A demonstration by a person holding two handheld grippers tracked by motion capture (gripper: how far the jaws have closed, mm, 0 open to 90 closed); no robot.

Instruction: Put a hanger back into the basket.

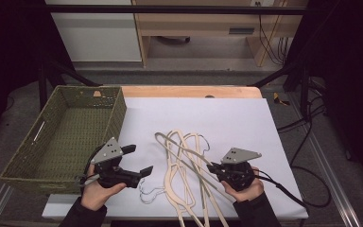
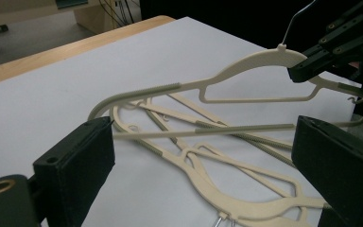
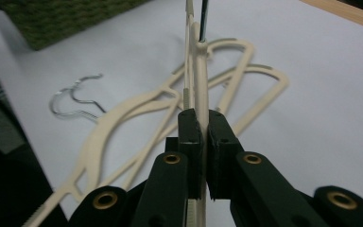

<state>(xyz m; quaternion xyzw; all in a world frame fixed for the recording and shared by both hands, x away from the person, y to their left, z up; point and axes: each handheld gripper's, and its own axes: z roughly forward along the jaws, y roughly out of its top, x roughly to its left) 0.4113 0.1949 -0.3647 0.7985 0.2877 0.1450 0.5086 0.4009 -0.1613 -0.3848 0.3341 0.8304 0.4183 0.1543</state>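
Right gripper (image 3: 201,137): jaws pinched tight on the shoulder of one cream plastic hanger (image 3: 199,75), pads flat on both faces. In the left gripper view that hanger (image 2: 246,75) is lifted at the gripped end, tilted, far end resting on the pile; its wire hook (image 2: 298,19) rises from the neck just beside the jaws. Left gripper (image 2: 203,161): jaws spread wide, nothing between the pads, nothing touched; it points right at the pile. In the high view the left gripper (image 1: 139,163) sits near-left, just right of the basket, and the right gripper (image 1: 212,168) is at the near-right edge of the pile, each in a hand with a dark sleeve. Rest of the hangers (image 1: 186,175) lie tangled and overlapping flat on the white sheet (image 1: 246,118), centre-near; metal hooks (image 1: 149,194) stick out on the pile's near-left side. Green woven basket (image 1: 118,113) is at the left edge, overhanging the sheet, well apart from the held hanger. Wooden table (image 1: 189,91) edge shows along the far side of the sheet.
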